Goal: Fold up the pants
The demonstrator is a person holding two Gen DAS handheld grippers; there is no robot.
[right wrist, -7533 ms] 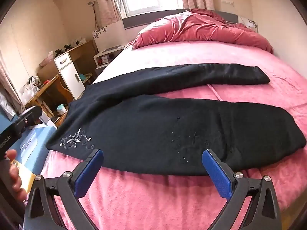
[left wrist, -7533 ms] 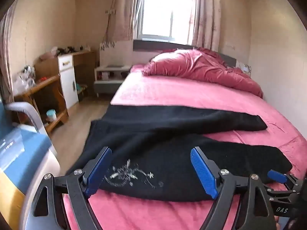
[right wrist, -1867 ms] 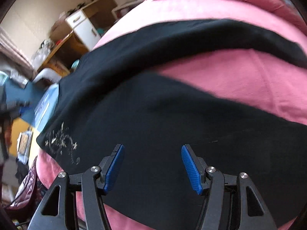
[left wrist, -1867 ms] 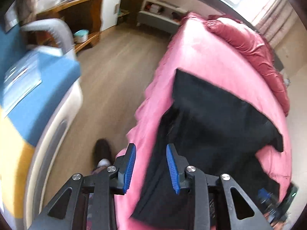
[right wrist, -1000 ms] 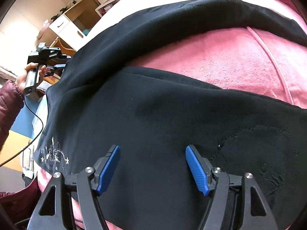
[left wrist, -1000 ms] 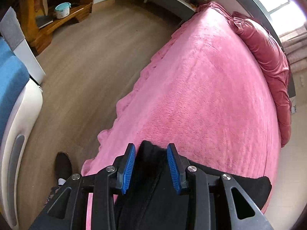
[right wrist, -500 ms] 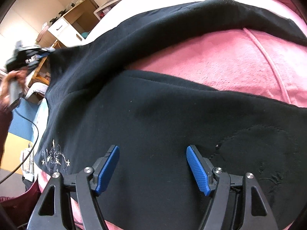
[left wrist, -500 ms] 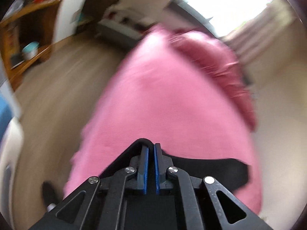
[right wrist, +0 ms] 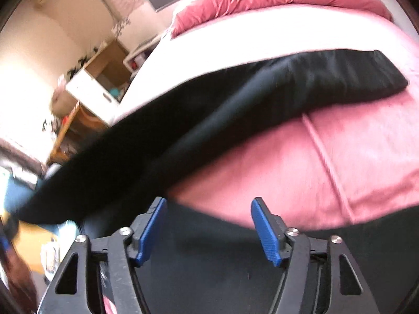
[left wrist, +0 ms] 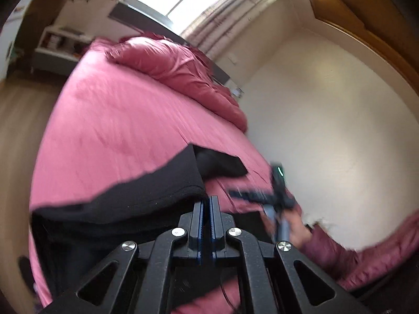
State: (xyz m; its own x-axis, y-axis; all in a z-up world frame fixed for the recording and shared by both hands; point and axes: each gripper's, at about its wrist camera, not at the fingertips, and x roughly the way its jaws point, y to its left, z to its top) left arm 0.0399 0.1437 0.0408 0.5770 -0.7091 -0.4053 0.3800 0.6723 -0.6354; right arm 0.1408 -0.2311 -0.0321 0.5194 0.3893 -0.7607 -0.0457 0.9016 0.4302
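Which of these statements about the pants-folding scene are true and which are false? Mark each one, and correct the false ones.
1. The left gripper is shut on the pants. True.
2. The right gripper is clamped on a pant leg. False: its jaws stand apart over the black cloth and pinch nothing, though they have just been closing.
3. The bed cover is pink. True.
4. The pants are white. False: they are black.
5. A crumpled red duvet lies at the far end of the bed. True.
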